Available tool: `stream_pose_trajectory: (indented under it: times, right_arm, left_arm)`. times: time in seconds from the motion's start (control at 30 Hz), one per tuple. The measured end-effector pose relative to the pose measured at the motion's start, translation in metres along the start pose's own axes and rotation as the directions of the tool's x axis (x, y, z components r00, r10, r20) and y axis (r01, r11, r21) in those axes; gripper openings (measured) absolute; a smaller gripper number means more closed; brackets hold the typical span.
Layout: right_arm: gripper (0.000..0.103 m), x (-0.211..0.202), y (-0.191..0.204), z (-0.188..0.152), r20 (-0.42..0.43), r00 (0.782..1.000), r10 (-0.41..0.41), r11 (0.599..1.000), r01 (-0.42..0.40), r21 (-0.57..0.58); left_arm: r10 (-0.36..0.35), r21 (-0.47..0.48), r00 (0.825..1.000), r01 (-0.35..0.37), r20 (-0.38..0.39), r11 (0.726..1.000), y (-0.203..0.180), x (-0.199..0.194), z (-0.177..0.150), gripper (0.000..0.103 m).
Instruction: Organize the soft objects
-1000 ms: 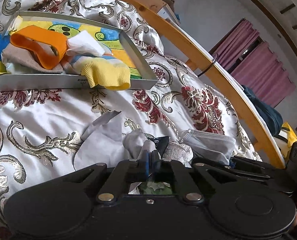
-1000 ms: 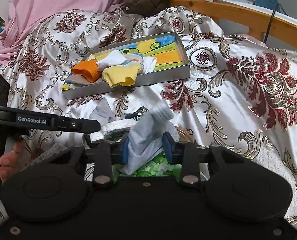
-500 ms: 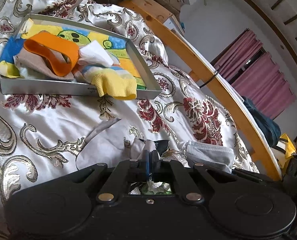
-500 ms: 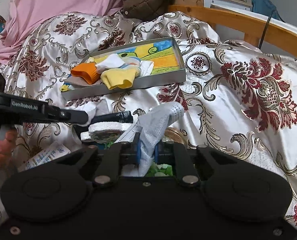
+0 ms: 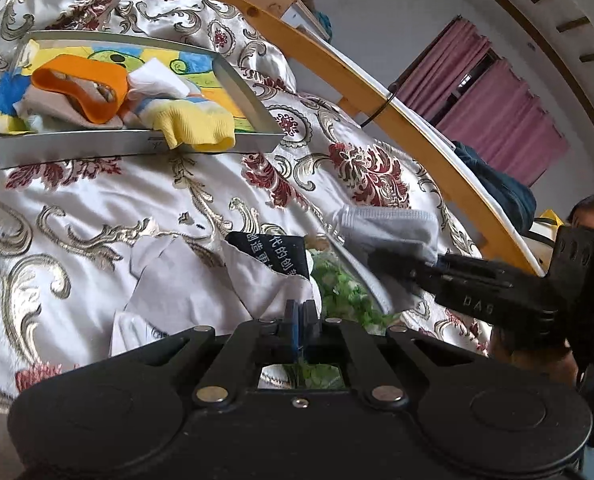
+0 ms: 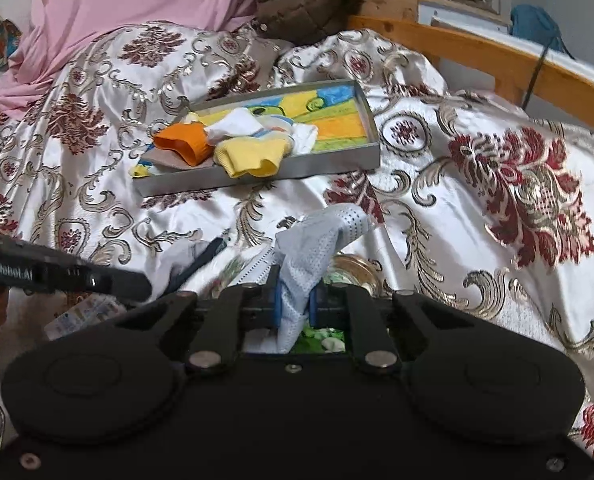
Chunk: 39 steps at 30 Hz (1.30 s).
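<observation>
- We judge the sorting partly done: several soft pieces already lie in the tray, and at least two more are in our grip, outside it.
- In the right wrist view, the tray sits in the upper middle of the frame on the patterned bedspread. It holds an orange sock, a yellow sock draped over its near wall, a white sock and a tan cloth underneath.
- The tray's right half, with its bright printed floor, is bare, so we think there is room for what is left.
- Our right gripper has its fingers closed on a pale blue mesh sock, which sticks up at the lower middle of the frame, well short of the tray.
- Our left gripper has its fingers pressed together on a grey cloth, at the lower middle of the left wrist view, beside a dark printed label.
- Under both grippers we see a glass bowl with green bits in it; we cannot tell what they are.
- Left to do, as we judge: carry both held pieces up to the tray.
</observation>
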State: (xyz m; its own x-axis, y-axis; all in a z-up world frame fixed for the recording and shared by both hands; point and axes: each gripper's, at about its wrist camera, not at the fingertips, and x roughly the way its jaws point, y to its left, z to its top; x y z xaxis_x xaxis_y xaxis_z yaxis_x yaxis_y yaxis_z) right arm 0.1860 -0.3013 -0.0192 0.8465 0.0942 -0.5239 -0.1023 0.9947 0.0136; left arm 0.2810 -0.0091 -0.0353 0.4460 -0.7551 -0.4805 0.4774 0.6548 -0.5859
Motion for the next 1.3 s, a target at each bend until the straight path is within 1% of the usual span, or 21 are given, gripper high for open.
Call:
stream_pose_trajectory:
  times: [0.23, 0.33, 0.53, 0.63, 0.73, 0.83, 1.03, 1.2, 1.3]
  right_arm:
    - [0.006, -0.008, 0.018, 0.007, 0.014, 0.998, 0.059, 0.998, -0.058, -0.037]
    - [0.006, -0.006, 0.028, 0.010, 0.016, 0.996, 0.093, 0.994, -0.092, -0.056]
    - [0.005, 0.004, 0.050, 0.020, 0.010, 0.988, 0.155, 0.984, -0.154, -0.084]
    - [0.005, 0.017, 0.063, 0.019, -0.042, 0.987, 0.157, 0.981, -0.161, -0.112]
    - [0.005, 0.028, 0.070, 0.013, -0.098, 0.984, 0.150, 0.980, -0.161, -0.117]
    - [0.005, 0.034, 0.075, 0.006, -0.127, 0.981, 0.145, 0.978, -0.162, -0.133]
    - [0.005, 0.043, 0.088, -0.004, -0.167, 0.976, 0.142, 0.972, -0.170, -0.165]
    - [0.005, 0.046, 0.093, -0.008, -0.175, 0.974, 0.142, 0.969, -0.173, -0.177]
    - [0.005, 0.045, 0.093, -0.004, -0.168, 0.976, 0.135, 0.969, -0.165, -0.182]
  left_arm:
    - [-0.004, -0.063, 0.995, 0.010, 0.095, 0.998, 0.009, -0.027, -0.005, 0.000]
    - [0.003, -0.081, 0.995, 0.005, 0.101, 0.997, 0.013, -0.035, -0.007, 0.000]
    - [0.025, -0.105, 0.996, -0.015, 0.089, 0.994, 0.021, -0.041, -0.017, 0.000]
    - [0.041, -0.125, 0.993, -0.027, 0.109, 0.992, 0.025, -0.047, -0.019, 0.000]
    - [0.058, -0.131, 0.990, -0.041, 0.130, 0.990, 0.030, -0.056, -0.018, 0.000]
    - [0.069, -0.136, 0.987, -0.049, 0.144, 0.990, 0.035, -0.065, -0.016, 0.000]
    - [0.089, -0.153, 0.982, -0.063, 0.166, 0.986, 0.042, -0.079, -0.015, 0.000]
    - [0.111, -0.146, 0.978, -0.086, 0.174, 0.985, 0.043, -0.088, -0.015, 0.000]
    - [0.135, -0.143, 0.972, -0.108, 0.195, 0.984, 0.043, -0.093, -0.012, 0.000]
